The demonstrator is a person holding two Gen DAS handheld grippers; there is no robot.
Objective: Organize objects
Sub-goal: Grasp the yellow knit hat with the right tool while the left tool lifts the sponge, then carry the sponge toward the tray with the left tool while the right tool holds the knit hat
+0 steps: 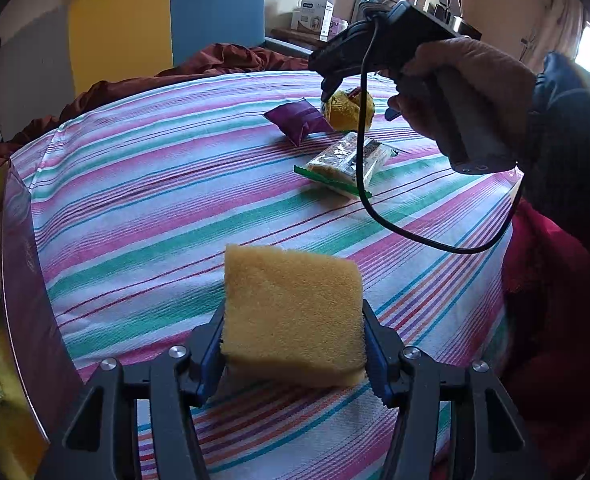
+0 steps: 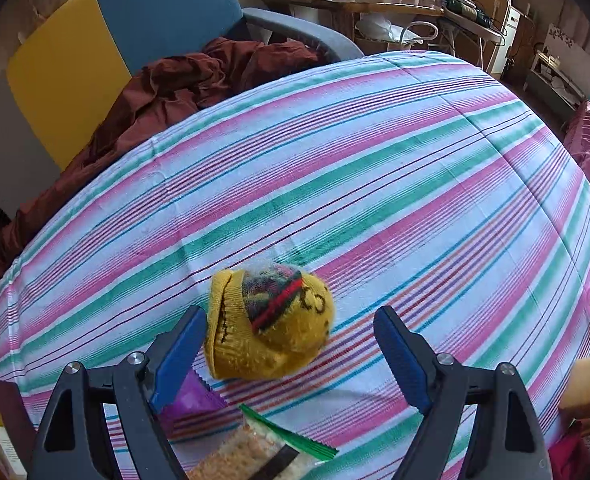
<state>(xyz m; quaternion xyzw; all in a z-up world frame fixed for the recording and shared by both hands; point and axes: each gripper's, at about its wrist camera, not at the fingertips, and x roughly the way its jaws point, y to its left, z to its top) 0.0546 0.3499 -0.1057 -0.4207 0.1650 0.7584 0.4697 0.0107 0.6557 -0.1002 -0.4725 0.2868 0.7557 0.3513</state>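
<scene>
Left-wrist and right-wrist views, both taken over the striped cloth point(image 1: 183, 200).

Hidden or cut off: what the cloth covers — a counter or a bed — cannot be told from either view. A purple-walled box point(image 1: 27, 272) is cropped by the left edge of the left view; pale packets lie inside it, too distorted to name. The cracker packet point(image 2: 251, 454) and the purple pouch point(image 2: 191, 402) are largely masked by my right tongs point(image 2: 291, 344) in the right view; the left view shows them whole, the pouch point(image 1: 299, 120) just beside the yellow knitted sock ball point(image 1: 349, 110) and the cracker packet point(image 1: 347, 160) a little nearer. My right hand point(image 1: 463, 92) and a trailing black cable cover part of that group.

Tongs: my left tongs point(image 1: 293, 344) are closed on the yellow sponge point(image 1: 295, 312) — both blue pads press its sides, and it is held above the cloth with its shadow below. My right tongs stand wide apart around the sock ball point(image 2: 271, 324); the left pad is at or nearly at its edge, the right pad well clear, so nothing is gripped. The sponge also shows, cropped, at the right edge of the right view point(image 2: 589, 384).
</scene>
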